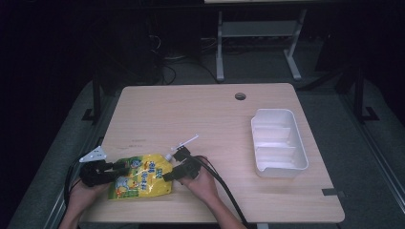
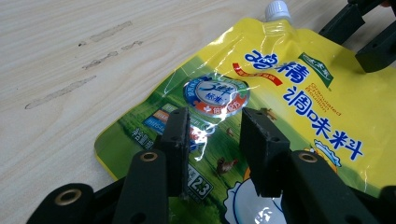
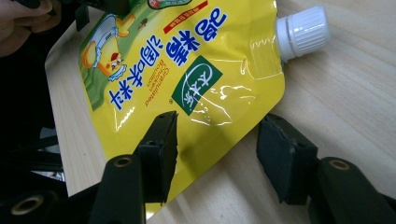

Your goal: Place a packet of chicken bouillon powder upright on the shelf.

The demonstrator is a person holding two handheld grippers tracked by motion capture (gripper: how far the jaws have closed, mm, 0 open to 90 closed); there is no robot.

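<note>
A yellow spouted pouch (image 1: 141,177) lies flat at the bench's (image 1: 200,109) seven o'clock. The left gripper (image 2: 212,140) hangs spread above its printed face. The right gripper (image 3: 217,149), jaws apart, straddles the pouch's corner by the white cap (image 3: 303,30), not pinching it

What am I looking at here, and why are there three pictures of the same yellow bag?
A person sits at a wooden table and holds a hand tool in each hand; each tool ends in two black jaws that pinch like tongs. The high view comes from a camera above the table. The other two come from small cameras riding on the tools, looking along their jaws.

On the table lies a flat yellow pouch of seasoning with a white screw cap. To the right stands an empty white tray with dividers.

The left gripper has its jaws over the pouch's lower part, and I cannot tell whether they press on it. The right gripper is near the corner below the cap: one jaw over the pouch, the other over bare wood. Nothing is lifted yet.
</note>
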